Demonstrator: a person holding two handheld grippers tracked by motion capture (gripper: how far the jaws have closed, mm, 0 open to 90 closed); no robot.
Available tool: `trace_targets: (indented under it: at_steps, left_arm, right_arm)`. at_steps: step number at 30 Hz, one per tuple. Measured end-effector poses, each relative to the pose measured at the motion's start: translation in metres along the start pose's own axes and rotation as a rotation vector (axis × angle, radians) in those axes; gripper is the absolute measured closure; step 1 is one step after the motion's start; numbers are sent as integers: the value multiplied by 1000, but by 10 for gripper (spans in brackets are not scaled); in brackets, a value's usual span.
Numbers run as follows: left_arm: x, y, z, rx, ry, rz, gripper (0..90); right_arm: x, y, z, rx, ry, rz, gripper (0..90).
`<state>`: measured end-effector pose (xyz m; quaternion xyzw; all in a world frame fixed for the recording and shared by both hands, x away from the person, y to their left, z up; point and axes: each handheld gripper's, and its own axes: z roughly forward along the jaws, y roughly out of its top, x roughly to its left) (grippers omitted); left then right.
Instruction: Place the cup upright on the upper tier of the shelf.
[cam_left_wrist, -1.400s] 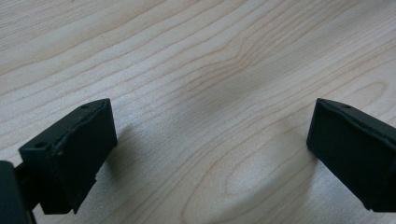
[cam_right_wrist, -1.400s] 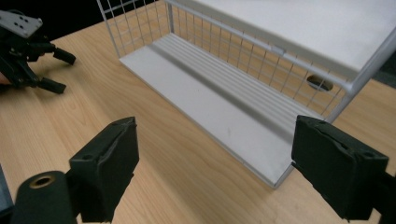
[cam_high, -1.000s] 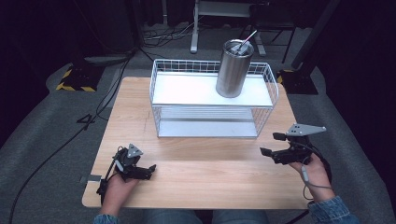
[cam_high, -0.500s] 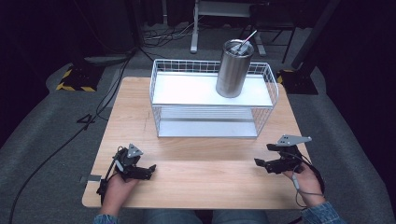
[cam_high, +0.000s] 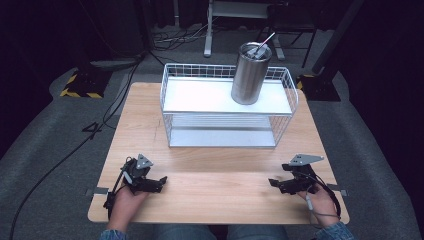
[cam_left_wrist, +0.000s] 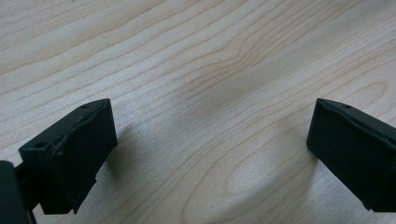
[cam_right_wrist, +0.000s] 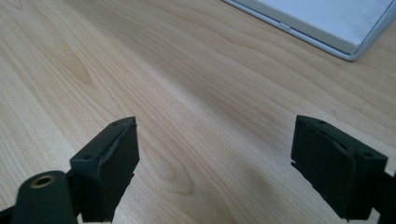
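Nearest, the left gripper (cam_high: 161, 184) and right gripper (cam_high: 272, 184) rest on the bench (cam_high: 220, 195), jaws wide, holding nothing. Beyond, on the wire rack's (cam_high: 170, 100) top shelf, stands the steel tumbler (cam_high: 248, 75): probably rigid, slick and weighty, best gripped mid-body.

Left tongs (cam_left_wrist: 205, 154): in the left gripper view both jaws are cut by the bottom edge, and the right jaw also by the right edge.
Right tongs (cam_right_wrist: 215, 172): in the right gripper view the jaws are cut at the bottom edge, so their base is hidden.
White tray (cam_right_wrist: 327, 21): only one corner enters at the top right of the right gripper view.
Steel tumbler (cam_high: 250, 75): what sticks out of its top is too small to tell.
Person's forearms (cam_high: 117, 227): cut by the bottom edge of the high view.
Lower shelf of the wire basket (cam_high: 222, 137): partly hidden under the upper shelf.
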<state>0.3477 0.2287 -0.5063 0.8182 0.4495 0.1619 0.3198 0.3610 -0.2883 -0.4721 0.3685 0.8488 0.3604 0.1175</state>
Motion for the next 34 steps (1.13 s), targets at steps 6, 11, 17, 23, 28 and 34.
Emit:
trace_targets:
  at_steps: [6,11,17,23,28,34]
  left_arm:
    - [0,0,0,0,0,0,21]
    - [0,0,0,0,0,0,21]
    - [0,0,0,1,1,0,21]
    - [0,0,0,0,0,0,21]
    - [0,0,0,0,0,0,21]
    - [0,0,0,-1,0,-1,21]
  right_arm:
    - [3,-8,6,-8,-8,4,156]
    - [4,-13,11,-2,-29,4,157]
    - [4,-19,17,0,-39,12,156]
    - [5,-23,20,-19,-77,-21,149]
    - [5,-26,22,-47,-83,-23,130]
    - [6,-26,22,-43,-105,1,102]
